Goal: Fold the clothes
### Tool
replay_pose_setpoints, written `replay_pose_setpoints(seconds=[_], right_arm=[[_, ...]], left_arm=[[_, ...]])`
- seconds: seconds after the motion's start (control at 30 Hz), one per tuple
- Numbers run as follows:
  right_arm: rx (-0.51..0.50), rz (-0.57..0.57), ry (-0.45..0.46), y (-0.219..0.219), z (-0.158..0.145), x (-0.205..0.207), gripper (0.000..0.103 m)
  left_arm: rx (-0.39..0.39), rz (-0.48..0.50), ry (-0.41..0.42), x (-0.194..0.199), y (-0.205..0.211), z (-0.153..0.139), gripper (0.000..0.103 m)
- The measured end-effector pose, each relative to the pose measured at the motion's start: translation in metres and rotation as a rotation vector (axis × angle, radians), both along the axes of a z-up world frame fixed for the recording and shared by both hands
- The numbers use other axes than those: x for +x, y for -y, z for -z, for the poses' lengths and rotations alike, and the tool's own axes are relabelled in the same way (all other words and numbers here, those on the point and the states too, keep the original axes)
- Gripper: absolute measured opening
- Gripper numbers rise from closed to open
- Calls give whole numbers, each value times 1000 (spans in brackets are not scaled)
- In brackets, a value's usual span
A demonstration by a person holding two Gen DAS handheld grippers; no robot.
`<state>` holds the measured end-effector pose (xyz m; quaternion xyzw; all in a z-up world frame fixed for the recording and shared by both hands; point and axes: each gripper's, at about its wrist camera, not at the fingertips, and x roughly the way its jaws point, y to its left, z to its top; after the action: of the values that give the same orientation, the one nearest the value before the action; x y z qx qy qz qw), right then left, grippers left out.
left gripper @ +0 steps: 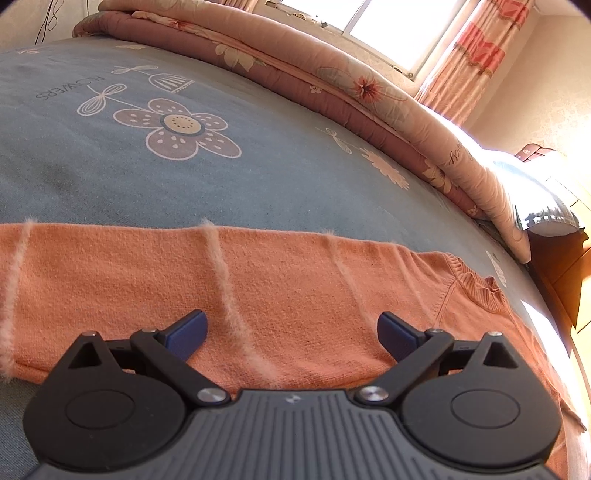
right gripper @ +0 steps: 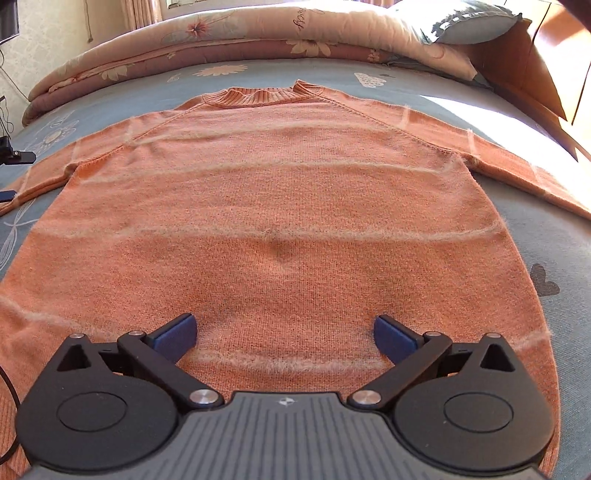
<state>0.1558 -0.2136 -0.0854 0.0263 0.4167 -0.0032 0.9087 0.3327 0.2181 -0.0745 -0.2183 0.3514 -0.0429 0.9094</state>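
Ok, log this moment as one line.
sweater: flat on bed, unfolded | left claw: open above it | right claw: open above it

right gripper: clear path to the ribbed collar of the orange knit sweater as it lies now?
Probably yes. The right gripper is open over the hem end, and the orange knit sweater lies flat with nothing on it up to the ribbed collar. It's the far end, so a long reach.

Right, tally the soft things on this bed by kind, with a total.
Sweater: 1, orange sweater spread flat
Quilt: 1, folded floral quilt along the far edge
Pillow: 1, grey pillow at the head
Sheet: 1, blue bed sheet underneath
Total: 4
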Motion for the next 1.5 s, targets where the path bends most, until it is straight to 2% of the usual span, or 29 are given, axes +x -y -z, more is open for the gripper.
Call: replay_pose_setpoints(seconds=[0.17,0.27,0.5,0.63,0.73,0.8,0.9,1.0,1.07,1.2,1.37,1.43,1.5], right_arm=[[18,5,14,5,-5,-9,103],[49,14,29,14,-15,-22,103],[70,54,105,54,-51,-64,103],[101,2,156,76,-54,-87,103],[123,-51,173,87,-43,-99,103],[105,-80,163,85,-29,-100,103],[87,-108,148,79,-8,-98,103],[123,-89,145,79,6,-96,103],[142,-64,191,82,11,-102,103],[142,-58,203,83,15,-108,103],[14,-78,148,68,4,-99,103],[-1,-45,195,66,-10,-86,103],[-35,-21,232,65,-22,-65,103]], left_arm=[[59,14,4,-8,14,-14,98],[82,88,51,-25,36,-29,98],[111,262,69,-87,112,-51,98],[127,362,76,-123,156,-63,99],[123,430,38,-152,185,-49,99],[157,480,13,-168,203,-35,99],[179,499,-15,-189,219,-17,99],[154,471,-63,-198,220,-3,99],[136,444,-52,-203,216,-1,100],[118,413,-31,-209,212,2,102],[222,448,-7,-213,226,3,102],[236,446,4,-215,228,4,102],[214,434,3,-215,225,4,102]])
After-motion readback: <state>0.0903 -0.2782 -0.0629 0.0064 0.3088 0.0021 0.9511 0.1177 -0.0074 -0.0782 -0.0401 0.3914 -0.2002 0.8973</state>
